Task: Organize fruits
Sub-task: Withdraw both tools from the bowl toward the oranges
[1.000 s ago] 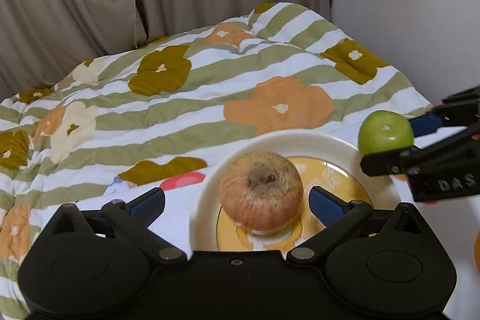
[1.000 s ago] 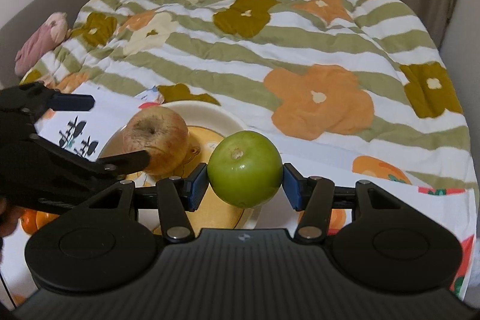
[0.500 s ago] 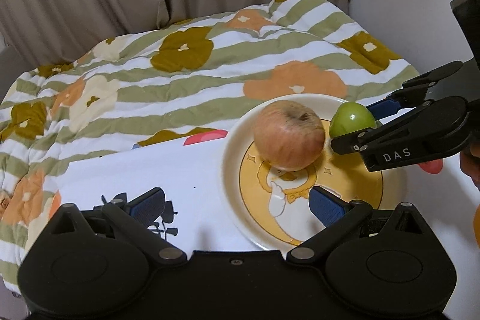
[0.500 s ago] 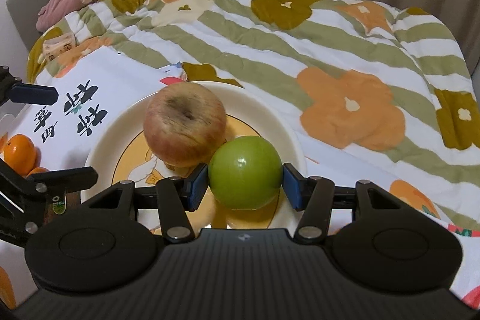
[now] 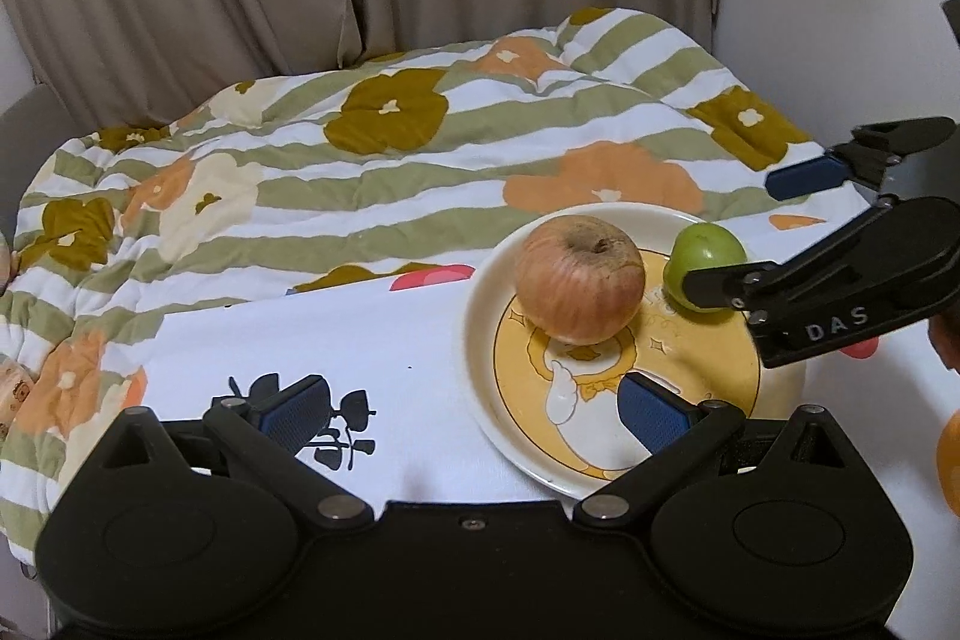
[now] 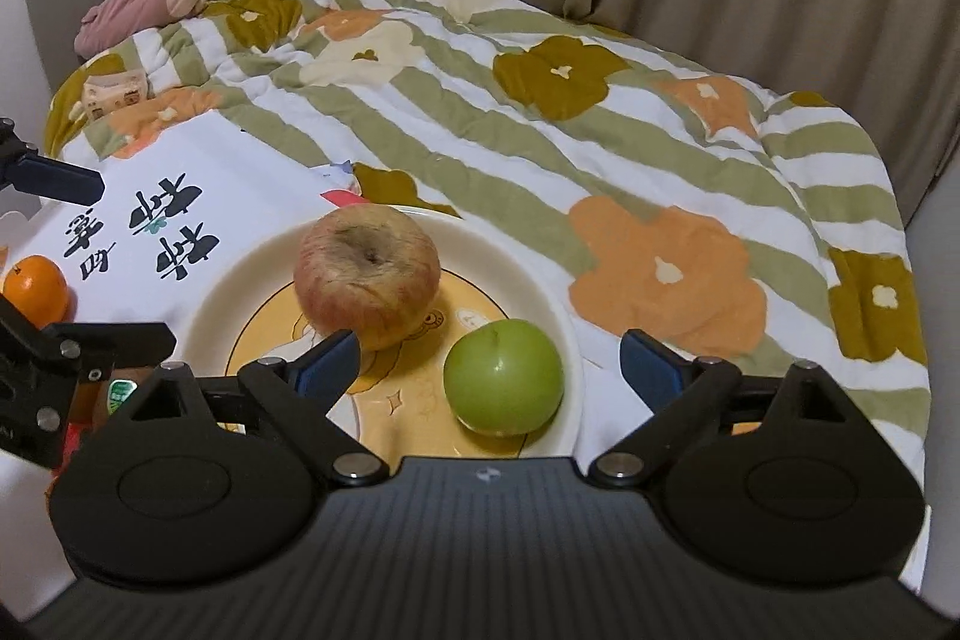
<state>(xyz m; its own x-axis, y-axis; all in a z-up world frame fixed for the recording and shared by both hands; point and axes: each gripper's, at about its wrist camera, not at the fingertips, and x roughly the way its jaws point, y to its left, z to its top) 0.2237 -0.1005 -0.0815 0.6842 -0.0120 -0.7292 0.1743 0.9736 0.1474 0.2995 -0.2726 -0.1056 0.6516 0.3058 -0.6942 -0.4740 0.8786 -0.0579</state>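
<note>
A red apple (image 6: 367, 275) and a green apple (image 6: 503, 376) lie side by side on a cream plate (image 6: 240, 289) with a yellow cartoon centre. My right gripper (image 6: 489, 361) is open, its blue pads apart on either side of the green apple, not touching it. In the left wrist view the red apple (image 5: 579, 279), green apple (image 5: 703, 263) and plate (image 5: 489, 340) sit right of centre. My left gripper (image 5: 474, 409) is open and empty, low over the white cloth and the plate's near rim. The right gripper (image 5: 762, 232) shows at the right edge.
A white cloth with black lettering (image 6: 156, 220) lies under the plate on a flowered quilt (image 6: 540, 130). A mandarin (image 6: 36, 289) and a stickered fruit (image 6: 120, 391) lie at the left. Another orange fruit (image 5: 948, 460) shows at the right edge. A pink plush (image 6: 141, 1) lies far back.
My right gripper has opened and let go of the green apple, which now rests on the plate beside the red apple. My left gripper has drawn back to the left.
</note>
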